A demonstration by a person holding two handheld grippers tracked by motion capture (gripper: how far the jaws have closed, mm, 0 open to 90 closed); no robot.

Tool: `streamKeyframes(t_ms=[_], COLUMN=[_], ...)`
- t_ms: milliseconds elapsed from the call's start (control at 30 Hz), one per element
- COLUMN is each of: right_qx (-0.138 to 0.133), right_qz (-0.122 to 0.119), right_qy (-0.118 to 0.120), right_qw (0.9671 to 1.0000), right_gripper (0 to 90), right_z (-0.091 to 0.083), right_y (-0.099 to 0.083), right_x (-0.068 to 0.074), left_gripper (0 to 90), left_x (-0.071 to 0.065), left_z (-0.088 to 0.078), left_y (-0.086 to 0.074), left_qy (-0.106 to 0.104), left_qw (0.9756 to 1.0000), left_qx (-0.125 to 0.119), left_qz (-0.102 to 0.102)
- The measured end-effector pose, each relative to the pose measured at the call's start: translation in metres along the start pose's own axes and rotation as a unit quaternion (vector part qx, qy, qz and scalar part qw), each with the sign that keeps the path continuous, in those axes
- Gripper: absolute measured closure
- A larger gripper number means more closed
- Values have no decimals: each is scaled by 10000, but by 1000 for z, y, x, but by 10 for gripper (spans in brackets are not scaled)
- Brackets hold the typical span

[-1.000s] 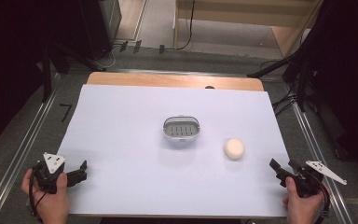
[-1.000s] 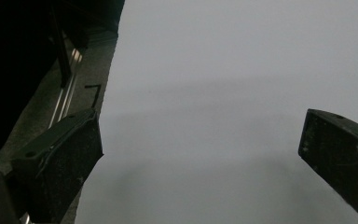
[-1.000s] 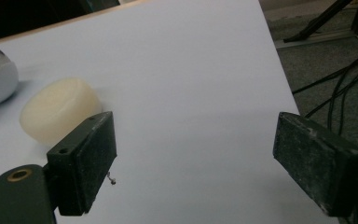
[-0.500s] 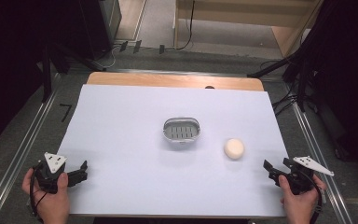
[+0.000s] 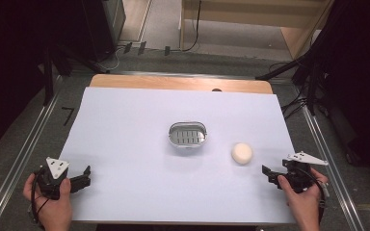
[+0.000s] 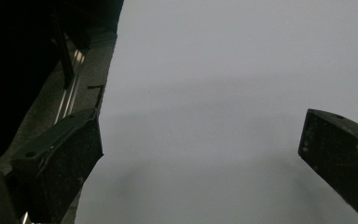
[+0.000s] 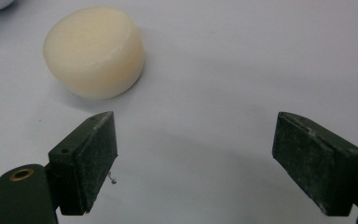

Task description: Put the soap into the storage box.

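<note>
Right tongs [image 5: 267, 170], jaws spread & empty, sit near the soap puck [image 5: 242, 153] lying right of the metal dish [image 5: 187, 134] mid-desk [image 5: 125, 120]; left tongs [image 5: 85, 174] spread too; risk: off-centre pinch w/ slick soap squirts it away.

Cream round soap [image 7: 94, 51] on white sheet [image 7: 242, 65], just beyond the wide-spread right gripper [image 7: 196, 158]

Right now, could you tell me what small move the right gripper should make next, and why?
Probably ease the right gripper forward and a little toward the soap until it sits between the jaws. They stand wide open with nothing in them, and the soap lies just ahead, off to one side and untouched, beside the dish.
</note>
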State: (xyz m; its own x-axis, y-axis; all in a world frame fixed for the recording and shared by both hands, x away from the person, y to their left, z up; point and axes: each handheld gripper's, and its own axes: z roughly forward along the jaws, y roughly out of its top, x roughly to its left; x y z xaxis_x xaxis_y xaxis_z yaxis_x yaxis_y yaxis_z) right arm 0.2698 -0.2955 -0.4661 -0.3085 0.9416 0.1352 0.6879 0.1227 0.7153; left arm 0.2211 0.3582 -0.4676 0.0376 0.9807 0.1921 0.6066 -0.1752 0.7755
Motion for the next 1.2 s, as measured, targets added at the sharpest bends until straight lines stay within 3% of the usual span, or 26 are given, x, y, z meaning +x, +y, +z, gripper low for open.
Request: streamKeyframes(t_ms=[467,1200], right_qx=[423,657], right_qz=[-168,-355], right_qy=[-54,125], right_qw=[9990,9971], right_gripper=[134,132], right_z=[8,23], right_y=[15,32], right_x=[4,17], left_gripper=[1,1], left_x=[-1,-1], left_z=[0,0], left_y=[0,0], left_qy=[8,18], left_qw=[10000,10000], left_qx=[-1,6], left_qz=[27,82])
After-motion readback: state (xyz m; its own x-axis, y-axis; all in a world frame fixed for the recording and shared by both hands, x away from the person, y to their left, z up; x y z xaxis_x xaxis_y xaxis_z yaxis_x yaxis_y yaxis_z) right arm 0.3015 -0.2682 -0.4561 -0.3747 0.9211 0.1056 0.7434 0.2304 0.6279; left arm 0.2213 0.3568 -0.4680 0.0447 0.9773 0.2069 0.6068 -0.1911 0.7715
